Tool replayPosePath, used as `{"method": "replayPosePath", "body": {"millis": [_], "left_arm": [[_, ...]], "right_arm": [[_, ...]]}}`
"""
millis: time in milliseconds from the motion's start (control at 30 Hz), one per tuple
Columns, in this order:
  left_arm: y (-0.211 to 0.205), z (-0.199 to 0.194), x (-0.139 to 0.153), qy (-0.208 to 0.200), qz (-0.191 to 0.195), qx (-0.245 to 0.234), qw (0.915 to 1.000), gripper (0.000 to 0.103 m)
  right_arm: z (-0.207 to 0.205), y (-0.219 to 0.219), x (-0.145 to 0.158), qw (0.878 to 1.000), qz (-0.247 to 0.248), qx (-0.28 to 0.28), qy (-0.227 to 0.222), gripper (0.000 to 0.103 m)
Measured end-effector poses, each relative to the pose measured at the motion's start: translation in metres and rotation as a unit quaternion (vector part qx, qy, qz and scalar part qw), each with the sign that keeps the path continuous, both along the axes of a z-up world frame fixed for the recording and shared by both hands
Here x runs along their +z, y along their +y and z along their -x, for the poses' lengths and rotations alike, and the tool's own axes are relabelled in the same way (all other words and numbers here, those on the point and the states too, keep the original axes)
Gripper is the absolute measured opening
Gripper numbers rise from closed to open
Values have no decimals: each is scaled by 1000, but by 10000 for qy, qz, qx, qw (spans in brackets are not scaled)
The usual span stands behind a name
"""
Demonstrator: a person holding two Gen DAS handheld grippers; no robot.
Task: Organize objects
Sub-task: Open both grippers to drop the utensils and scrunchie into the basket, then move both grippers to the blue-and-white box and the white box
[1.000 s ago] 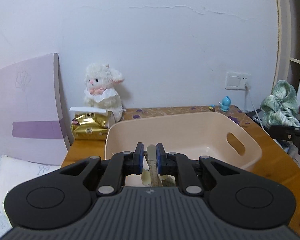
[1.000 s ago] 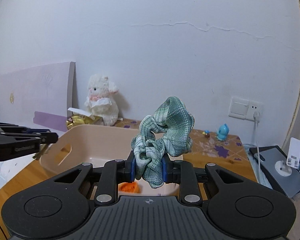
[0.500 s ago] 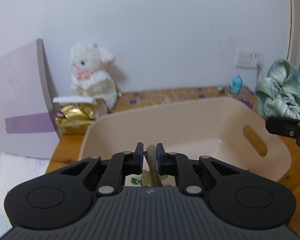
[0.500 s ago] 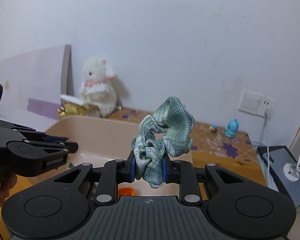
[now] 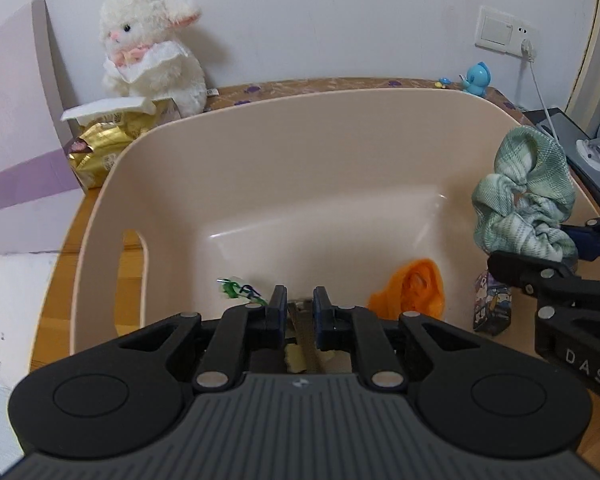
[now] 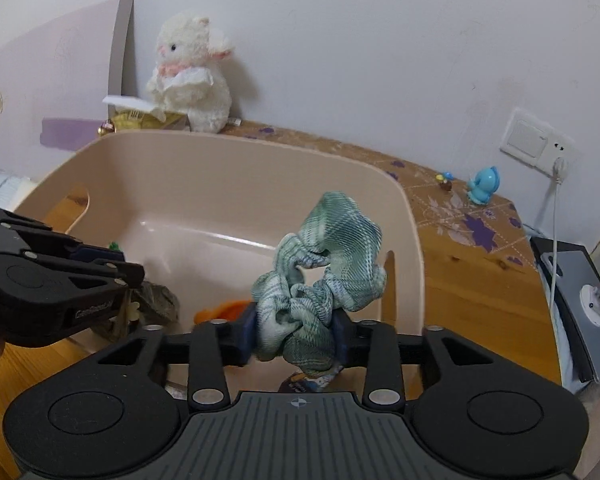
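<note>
A beige plastic basket stands on the wooden table. My left gripper is shut on a thin olive-brown strip over the basket's near side; it also shows in the right wrist view. My right gripper is shut on a green plaid scrunchie, held above the basket's right end. In the basket lie an orange item, a green-white wrapper and a purple printed packet.
A white plush lamb and a gold packet stand at the wall. A blue bird figure, a wall socket with a cable and a grey device are to the right. A purple board stands left.
Both grippers have moved forward and tilted down over the basket, which now fills both views. Each keeps its hold. The items in the basket have come into sight.
</note>
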State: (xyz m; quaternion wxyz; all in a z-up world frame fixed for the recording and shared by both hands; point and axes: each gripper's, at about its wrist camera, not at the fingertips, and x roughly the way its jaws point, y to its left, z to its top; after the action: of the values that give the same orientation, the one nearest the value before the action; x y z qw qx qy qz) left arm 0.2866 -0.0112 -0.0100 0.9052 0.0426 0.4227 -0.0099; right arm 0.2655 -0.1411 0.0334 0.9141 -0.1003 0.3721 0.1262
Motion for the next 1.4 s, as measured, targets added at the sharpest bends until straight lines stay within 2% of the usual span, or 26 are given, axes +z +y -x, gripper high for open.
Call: {"method": "replayPosePath", "body": {"millis": [33,67,100,133,167,300,367,433,567,733,867,1167,1400], "left_arm": [[0,2,2,-41,-39,0,10000,19],[0,4,4,-77,-41,12,10000,35],[2,7,8,-152,-16,61,9999,45],[4,9,12,-240,10,123,9996,64],[5,11,17,-347,45,183,9992,74],[12,22,36,-544,342,225,9977,77],[15,28,43,-598,391,258,9971,80],[16,37,52,-720,341,284,9964,83],[19,60,66,-962,188,301,9947,91],[18,93,77,-1190,41,230,9926,92],[18,124,78,-1366,34,196,9904,92],[12,173,64,-1342,-16,52,9909,92],[2,186,37,-1119,-131,-93,9936,92]], "right_arm": [[2,-2,3,10000,-19,-16,-69,53],[6,-4,7,9999,-20,-27,-149,58],[8,-6,12,9997,-25,-35,-222,61],[12,-8,16,9995,-39,-48,-307,66],[16,-9,22,9992,-55,-62,-390,70],[32,-17,43,9977,-193,-104,-635,87],[42,-20,53,9967,-232,-128,-773,100],[54,-22,63,9951,-222,-142,-954,103],[78,-26,76,9927,-146,-138,-1189,103],[104,-29,80,9917,-102,-125,-1277,103],[124,-39,76,9926,-229,-201,-1172,103],[163,-56,59,9937,-312,-339,-1025,103],[175,-66,35,9963,-214,-387,-735,103]]}}
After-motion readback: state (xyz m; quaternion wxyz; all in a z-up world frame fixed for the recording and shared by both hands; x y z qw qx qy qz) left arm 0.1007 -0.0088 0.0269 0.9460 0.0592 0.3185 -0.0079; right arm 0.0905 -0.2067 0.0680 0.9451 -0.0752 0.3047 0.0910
